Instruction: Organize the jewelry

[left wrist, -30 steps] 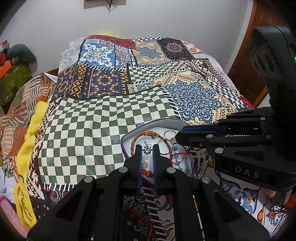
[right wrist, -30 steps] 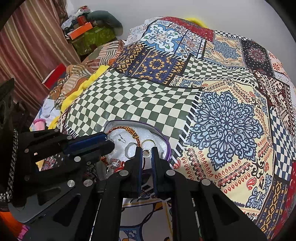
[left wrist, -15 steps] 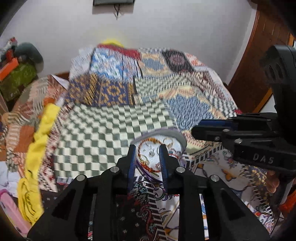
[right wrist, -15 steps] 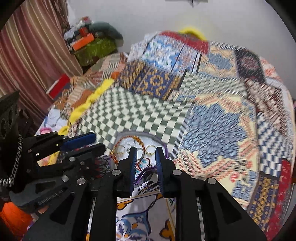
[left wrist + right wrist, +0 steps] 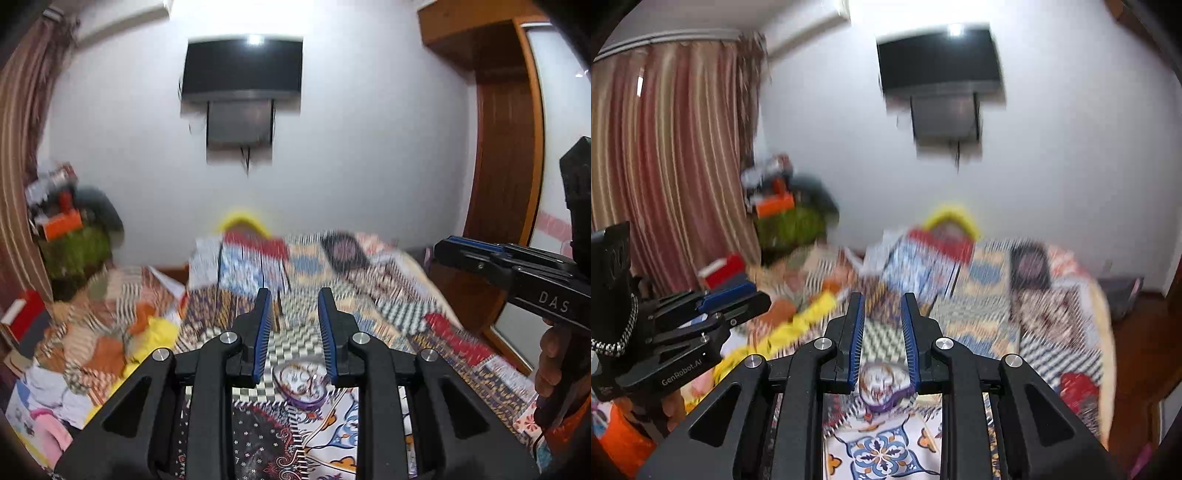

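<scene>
A round purple-rimmed jewelry tray (image 5: 301, 382) with bracelets and rings lies on the patterned bedspread, low between my left fingers. It also shows in the right wrist view (image 5: 884, 384), blurred. My left gripper (image 5: 295, 325) is open and empty, raised well above the tray. My right gripper (image 5: 882, 326) is open and empty, also raised and pulled back from the tray. Each gripper shows at the side of the other's view.
The patchwork bed (image 5: 332, 295) fills the lower view. A wall-mounted TV (image 5: 242, 66) hangs ahead. A cluttered shelf (image 5: 70, 236) and striped curtain (image 5: 665, 147) stand at the left. A wooden wardrobe (image 5: 506, 147) is at the right.
Both grippers have opened, lifted and tilted up away from the tray. The tray now looks smaller and lower, and the wall and TV have come into view.
</scene>
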Motion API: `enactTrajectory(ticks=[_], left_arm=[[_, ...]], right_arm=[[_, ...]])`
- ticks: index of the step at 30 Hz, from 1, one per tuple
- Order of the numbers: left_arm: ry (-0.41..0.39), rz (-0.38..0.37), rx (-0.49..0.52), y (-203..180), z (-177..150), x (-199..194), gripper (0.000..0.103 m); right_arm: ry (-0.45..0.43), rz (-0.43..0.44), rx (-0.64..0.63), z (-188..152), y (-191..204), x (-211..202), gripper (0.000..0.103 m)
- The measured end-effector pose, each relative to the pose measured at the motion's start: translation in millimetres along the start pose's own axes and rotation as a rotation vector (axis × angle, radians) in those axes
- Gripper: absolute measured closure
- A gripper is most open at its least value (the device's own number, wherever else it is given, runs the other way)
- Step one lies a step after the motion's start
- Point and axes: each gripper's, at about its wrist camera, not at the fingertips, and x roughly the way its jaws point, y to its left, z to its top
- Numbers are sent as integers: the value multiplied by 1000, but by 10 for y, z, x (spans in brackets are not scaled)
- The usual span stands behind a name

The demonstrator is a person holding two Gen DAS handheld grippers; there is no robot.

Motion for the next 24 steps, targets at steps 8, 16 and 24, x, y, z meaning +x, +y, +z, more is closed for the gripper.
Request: enactTrajectory(ticks=[8, 16, 24], left_arm=[[-167, 64, 29, -292, -6, -774, 28], [-242, 131, 8, -407, -90, -1085, 8], [-237, 130, -9, -428, -163, -1193, 8]], right_arm=[[-247, -117, -55, -56, 416, -828, 51], [-328, -248, -26, -165, 530, -979, 7], [-291, -244, 0, -186, 485, -994, 5]])
